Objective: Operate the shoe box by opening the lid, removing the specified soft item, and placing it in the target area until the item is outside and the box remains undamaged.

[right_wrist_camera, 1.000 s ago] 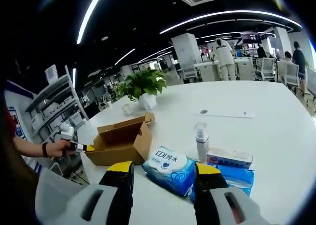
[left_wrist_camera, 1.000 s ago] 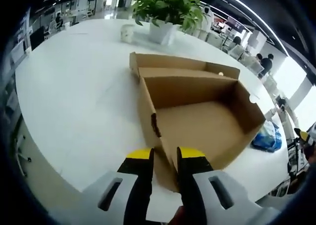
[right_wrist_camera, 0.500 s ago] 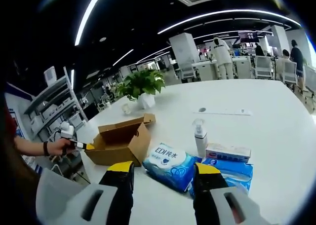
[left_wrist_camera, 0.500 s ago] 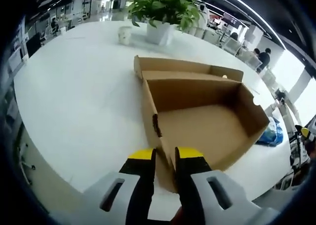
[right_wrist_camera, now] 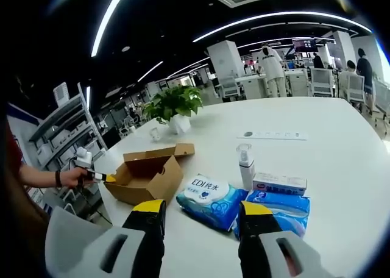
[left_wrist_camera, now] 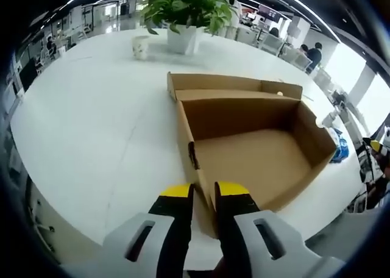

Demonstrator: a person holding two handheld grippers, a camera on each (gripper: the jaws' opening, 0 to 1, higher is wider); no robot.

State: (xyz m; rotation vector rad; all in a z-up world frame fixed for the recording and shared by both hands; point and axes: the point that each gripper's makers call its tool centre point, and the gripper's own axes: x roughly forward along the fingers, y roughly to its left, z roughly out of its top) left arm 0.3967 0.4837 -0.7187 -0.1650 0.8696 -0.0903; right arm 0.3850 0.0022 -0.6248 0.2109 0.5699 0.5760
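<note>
My left gripper [left_wrist_camera: 203,196] keeps pinching the shoe box [left_wrist_camera: 247,150] corner at lower centre; the box sits open and empty. My right gripper [right_wrist_camera: 202,214], jaws spread, has backed off the wipes pack [right_wrist_camera: 210,199], now outside.

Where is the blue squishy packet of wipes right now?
In the right gripper view, the blue soft wipes packet lies on the white table, between the open brown cardboard shoe box and the small white pump bottle.
</note>
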